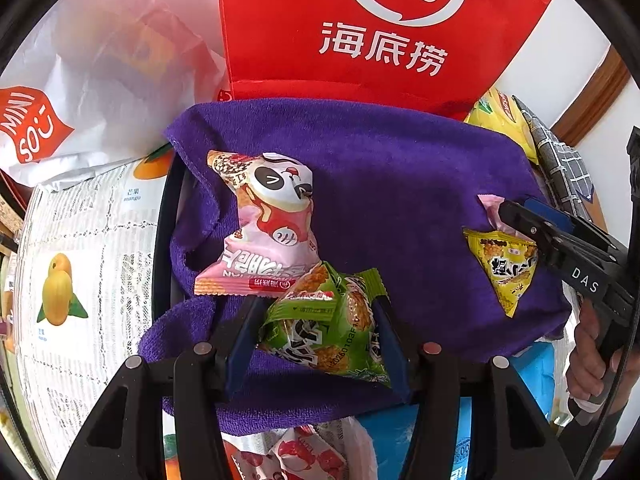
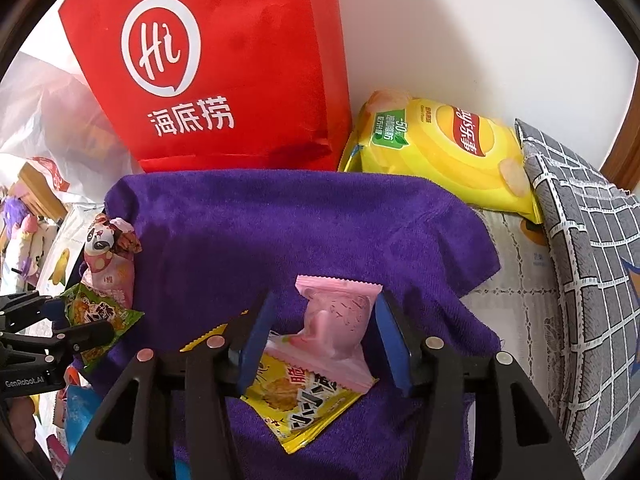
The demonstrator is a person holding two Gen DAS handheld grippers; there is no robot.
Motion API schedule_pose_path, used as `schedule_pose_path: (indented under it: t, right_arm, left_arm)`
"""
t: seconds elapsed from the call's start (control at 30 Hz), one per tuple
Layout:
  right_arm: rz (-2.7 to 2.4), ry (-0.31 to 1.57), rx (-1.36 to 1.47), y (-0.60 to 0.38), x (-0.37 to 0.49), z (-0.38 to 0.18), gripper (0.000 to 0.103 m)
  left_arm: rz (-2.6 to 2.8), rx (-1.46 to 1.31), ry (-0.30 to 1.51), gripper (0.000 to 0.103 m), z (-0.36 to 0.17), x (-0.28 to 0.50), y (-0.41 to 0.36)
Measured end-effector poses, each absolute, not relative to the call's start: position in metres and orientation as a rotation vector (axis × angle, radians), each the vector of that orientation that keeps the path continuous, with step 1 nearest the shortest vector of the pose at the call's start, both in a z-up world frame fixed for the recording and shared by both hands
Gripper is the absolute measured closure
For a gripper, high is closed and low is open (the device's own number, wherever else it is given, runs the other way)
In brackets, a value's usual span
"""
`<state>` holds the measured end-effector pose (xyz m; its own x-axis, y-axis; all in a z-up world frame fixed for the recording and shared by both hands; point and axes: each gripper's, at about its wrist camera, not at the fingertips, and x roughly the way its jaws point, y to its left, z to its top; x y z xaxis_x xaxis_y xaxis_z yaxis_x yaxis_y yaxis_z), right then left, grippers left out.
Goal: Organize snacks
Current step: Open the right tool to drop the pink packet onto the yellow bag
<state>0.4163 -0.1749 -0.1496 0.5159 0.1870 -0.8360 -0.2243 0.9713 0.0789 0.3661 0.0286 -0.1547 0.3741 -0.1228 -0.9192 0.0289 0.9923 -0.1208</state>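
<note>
- Landmark: purple towel point(image 2: 312, 232), spread flat; every place below is given against it.
- Red bag point(image 2: 224, 64) stands upright at the towel's far edge, touching it. Yellow chip bag point(image 2: 448, 156) leans at the far right corner, beside a grey checked cloth point(image 2: 580, 248).
- Pink panda packet point(image 1: 268, 220) lies on the towel's left half, its lower end touching the green packet point(image 1: 328, 320).
- Left gripper point(image 1: 316, 328): jaws stand either side of the green packet at the towel's near left edge; pads look to be touching its sides, but a firm hold cannot be told.
- Right gripper point(image 2: 320, 340): jaws stand apart around a small pink packet point(image 2: 340, 320) on the towel's near right part; gaps show on both sides, so not clamped. Pink packet rests on top of a yellow packet point(image 2: 304, 404).
- Judged step: pick one packet per hand for sorting.
- Advice: close the right jaws on the pink packet's puffed middle, above the yellow one, to avoid lifting both. Lift the green packet straight up, clear of the panda packet.
</note>
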Motion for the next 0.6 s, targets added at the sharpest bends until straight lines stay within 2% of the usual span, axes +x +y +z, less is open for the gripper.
schedule_pose_path:
  t: [0.23, 0.33, 0.6]
  right_arm:
    - [0.244, 0.977, -0.039, -0.176, 0.414, -0.146, 0.050]
    - [0.238, 0.966, -0.028, -0.180, 0.413, -0.143, 0.044]
    - [0.226, 0.929, -0.019, -0.186, 0.407, -0.128, 0.038]
  left_arm:
    - [-0.092, -0.089, 1.187, 0.048, -0.155, 0.366, 0.029]
    - [-0.090, -0.087, 1.190, 0.048, -0.155, 0.366, 0.029]
    - [-0.086, -0.083, 1.200, 0.048, -0.157, 0.367, 0.028]
